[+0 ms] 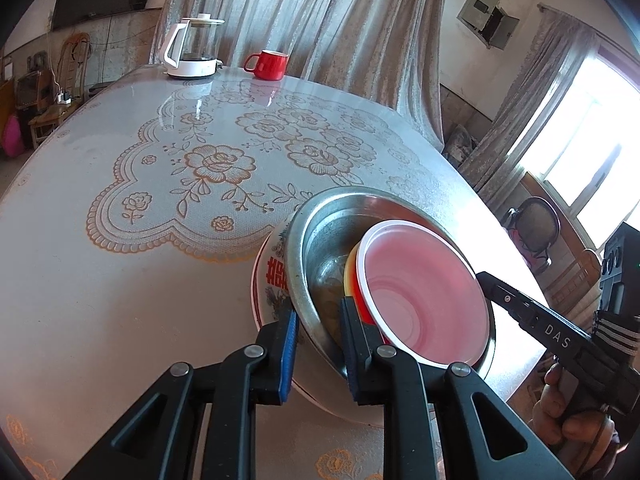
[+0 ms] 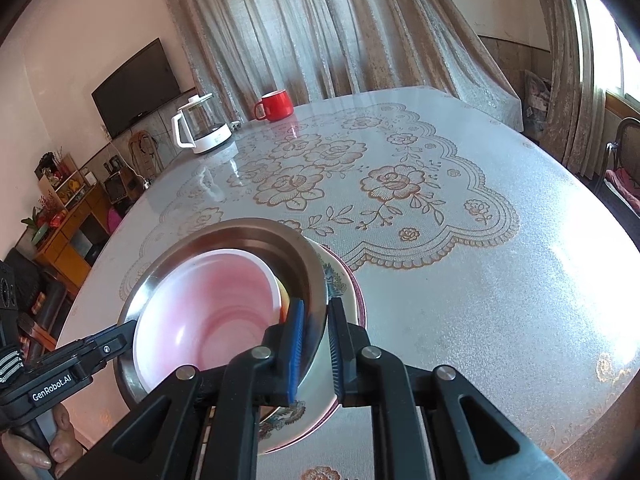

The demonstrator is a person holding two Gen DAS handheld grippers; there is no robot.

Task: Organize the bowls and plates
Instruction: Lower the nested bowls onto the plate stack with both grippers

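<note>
A stack of bowls is held tilted above the table between both grippers: a white ceramic bowl (image 1: 269,280) with red characters outside, a steel bowl (image 1: 316,248) nested in it, and a red plastic bowl (image 1: 424,296) with a pale pink inside nested in the steel one. My left gripper (image 1: 318,344) is shut on the near rims of the ceramic and steel bowls. My right gripper (image 2: 316,346) is shut on the same rims from the other side, around the steel bowl (image 2: 304,256) and ceramic bowl (image 2: 344,292). The red plastic bowl (image 2: 208,312) also shows in the right wrist view.
A round table (image 1: 120,272) with a floral lace cloth lies beneath. A white and glass kettle (image 1: 192,50) and a red mug (image 1: 269,65) stand at its far edge. Curtains hang behind, and chairs stand by the window on the right.
</note>
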